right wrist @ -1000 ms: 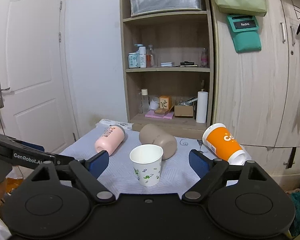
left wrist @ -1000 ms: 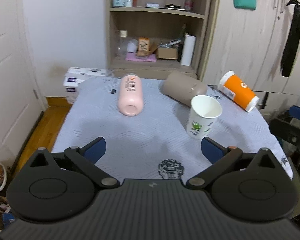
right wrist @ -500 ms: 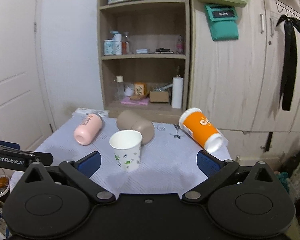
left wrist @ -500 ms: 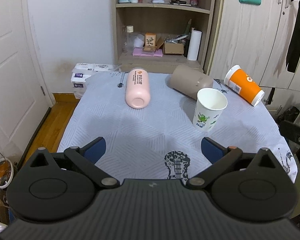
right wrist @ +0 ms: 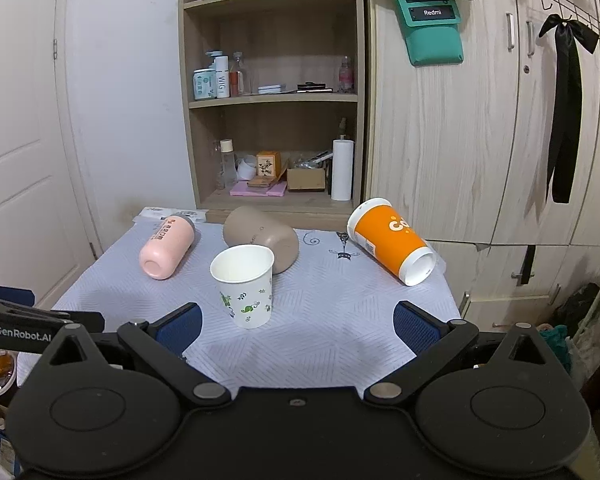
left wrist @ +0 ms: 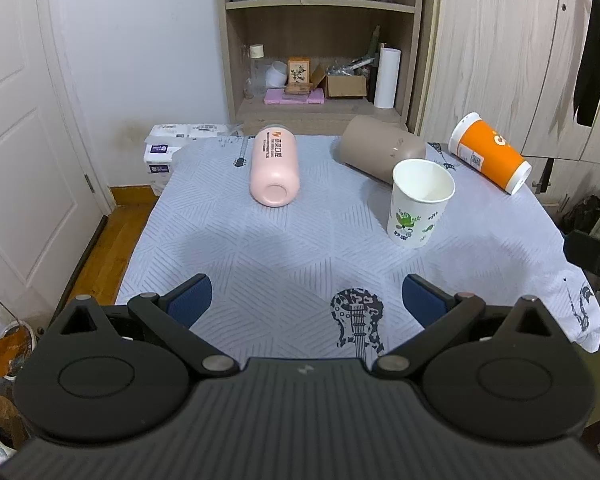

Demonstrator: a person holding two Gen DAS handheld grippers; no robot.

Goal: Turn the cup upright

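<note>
Both of your claws are drawing back from the worktop [left wrist: 260, 264], so the cups are sitting lower in each frame than a second ago. Your left claw [left wrist: 306, 300] is hanging released at the bottom of its frame, grasping nothing. Your right claw [right wrist: 296, 322] is likewise spread wide and empty. Centre-right in the left view, the paper cup [left wrist: 418, 202] is standing upright. Behind it, the tan cup [left wrist: 380, 152], pink bottle [left wrist: 275, 168] and orange cup [left wrist: 490, 158] are lying on their sides.
</note>
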